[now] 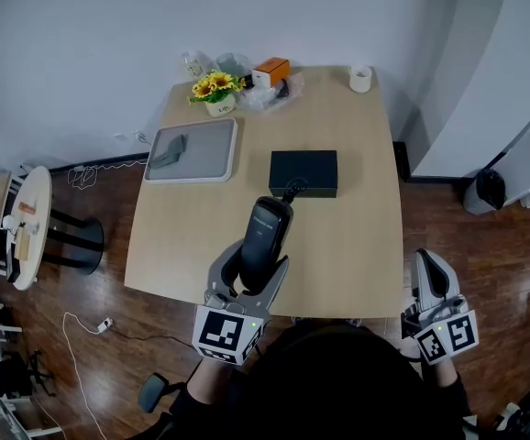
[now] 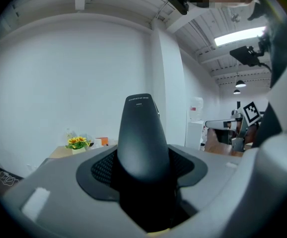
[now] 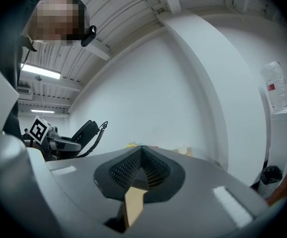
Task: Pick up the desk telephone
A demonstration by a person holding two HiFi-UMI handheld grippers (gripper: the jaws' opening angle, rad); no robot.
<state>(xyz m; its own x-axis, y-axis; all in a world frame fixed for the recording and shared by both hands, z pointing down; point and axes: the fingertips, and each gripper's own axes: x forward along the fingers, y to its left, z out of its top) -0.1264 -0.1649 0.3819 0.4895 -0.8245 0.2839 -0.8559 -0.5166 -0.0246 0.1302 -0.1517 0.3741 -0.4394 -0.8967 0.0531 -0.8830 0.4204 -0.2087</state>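
**Handset up, base left on the worktop**

The left gripper (image 1: 254,271) has its jaws clamped on the black handset (image 1: 267,232), which hangs in the air just short of the phone base (image 1: 303,172), on the person's side of it. The base lies flat on the worktop (image 1: 357,246). A coiled cord (image 1: 292,191) runs from the base's near edge up to the handset. The right gripper (image 1: 430,273) hovers well to the right of the base and nearer the person, beyond the worktop's edge. Its jaws are pressed together with nothing between them.

The lift looks half done, since only the handset is off the worktop. The handset is best held steady and close above the base, so the cord hangs slack and does not drag the base. The right gripper could then open on the base's short side and squeeze firmly, low on the smooth wall, where it may slip.
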